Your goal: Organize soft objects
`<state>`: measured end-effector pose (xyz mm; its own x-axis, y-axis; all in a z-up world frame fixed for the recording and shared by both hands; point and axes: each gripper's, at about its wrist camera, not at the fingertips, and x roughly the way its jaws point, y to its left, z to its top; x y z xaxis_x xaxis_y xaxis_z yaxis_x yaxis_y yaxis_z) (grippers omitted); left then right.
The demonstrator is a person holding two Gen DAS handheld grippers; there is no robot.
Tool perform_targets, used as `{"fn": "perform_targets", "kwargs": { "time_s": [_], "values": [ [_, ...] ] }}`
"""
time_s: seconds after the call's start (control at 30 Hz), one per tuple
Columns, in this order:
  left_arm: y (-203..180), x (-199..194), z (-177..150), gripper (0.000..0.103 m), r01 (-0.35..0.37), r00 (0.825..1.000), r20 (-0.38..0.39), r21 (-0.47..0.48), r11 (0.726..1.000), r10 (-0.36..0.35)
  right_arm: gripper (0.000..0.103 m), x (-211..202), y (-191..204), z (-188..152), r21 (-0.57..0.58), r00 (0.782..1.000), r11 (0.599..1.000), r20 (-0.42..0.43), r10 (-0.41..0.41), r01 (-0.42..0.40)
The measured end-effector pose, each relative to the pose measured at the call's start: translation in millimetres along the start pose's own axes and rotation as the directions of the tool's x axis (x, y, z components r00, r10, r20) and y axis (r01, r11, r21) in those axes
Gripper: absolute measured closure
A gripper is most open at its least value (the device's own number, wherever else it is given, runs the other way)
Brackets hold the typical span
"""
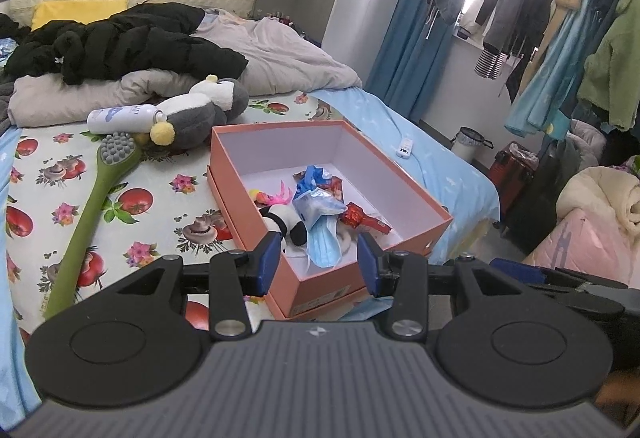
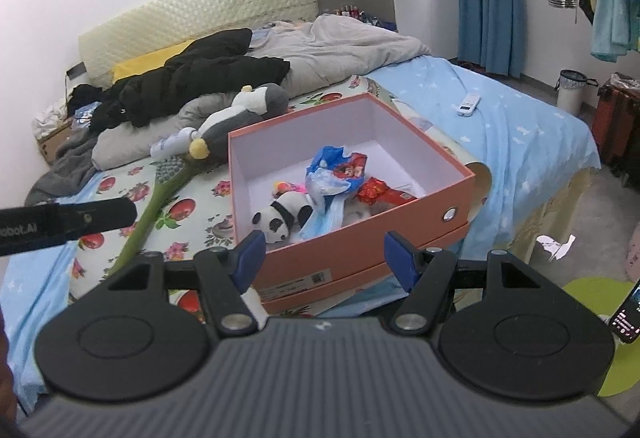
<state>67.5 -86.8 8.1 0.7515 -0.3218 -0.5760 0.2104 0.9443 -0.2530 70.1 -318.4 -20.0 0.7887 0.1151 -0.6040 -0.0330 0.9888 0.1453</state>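
Note:
An open orange box (image 1: 240, 194) (image 2: 360, 250) rests on the bed's near corner. Inside lie a small panda plush (image 1: 286, 224) (image 2: 280, 218), a blue face mask (image 1: 326, 242), a blue-and-white plastic bag (image 2: 328, 174), a pink toy (image 1: 276, 196) and red wrappers (image 2: 376, 192). A grey-and-white penguin plush (image 1: 200, 110) (image 2: 240, 110) lies on the bed behind the box. My left gripper (image 1: 318, 262) hovers open over the box's near end, nothing between its blue pads. My right gripper (image 2: 324, 262) is open in front of the box's near wall, empty.
A green long-handled brush (image 1: 96, 198) (image 2: 160, 194) and a white spray can (image 1: 120, 116) lie left of the box. A black jacket (image 1: 120, 42) and grey quilt (image 2: 340, 42) cover the far bed. A white remote (image 2: 468, 104) lies right. Clothes hang by the window.

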Motion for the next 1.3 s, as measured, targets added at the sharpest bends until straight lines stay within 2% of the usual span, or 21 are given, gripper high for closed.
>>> {"fn": "perform_targets", "kwargs": {
  "time_s": [0.23,0.27,0.33,0.4,0.5,0.8,1.3],
  "values": [
    [0,4,0,0.055,0.005,1.0,-0.012,-0.008,1.0,-0.005,0.034,2,-8,8,-0.027,1.0,1.0,0.005,-0.014,0.014],
    [1,5,0,0.054,0.005,1.0,-0.012,-0.017,1.0,-0.006,0.031,4,-9,10,-0.038,1.0,0.999,0.004,-0.014,0.014],
    [4,6,1,0.044,0.001,1.0,-0.011,-0.036,0.999,-0.002,0.006,3,-11,14,-0.035,1.0,0.999,0.012,-0.02,0.02],
    [4,7,2,0.027,-0.004,1.0,-0.009,-0.031,1.0,0.004,0.0,1,-11,15,-0.03,0.999,0.999,0.031,-0.025,0.026],
    [1,8,2,0.016,0.001,1.0,-0.018,-0.024,1.0,-0.001,0.0,1,-14,16,-0.016,0.999,0.999,0.035,-0.041,0.041],
    [-3,13,4,0.004,0.005,0.999,-0.033,0.0,1.0,-0.005,0.0,2,-16,13,-0.003,0.999,0.999,0.028,-0.032,0.032],
    [-3,18,7,0.001,-0.018,0.999,-0.047,0.027,0.999,0.019,0.0,2,-15,13,-0.004,0.999,0.999,0.025,-0.034,0.034]
  ]
}}
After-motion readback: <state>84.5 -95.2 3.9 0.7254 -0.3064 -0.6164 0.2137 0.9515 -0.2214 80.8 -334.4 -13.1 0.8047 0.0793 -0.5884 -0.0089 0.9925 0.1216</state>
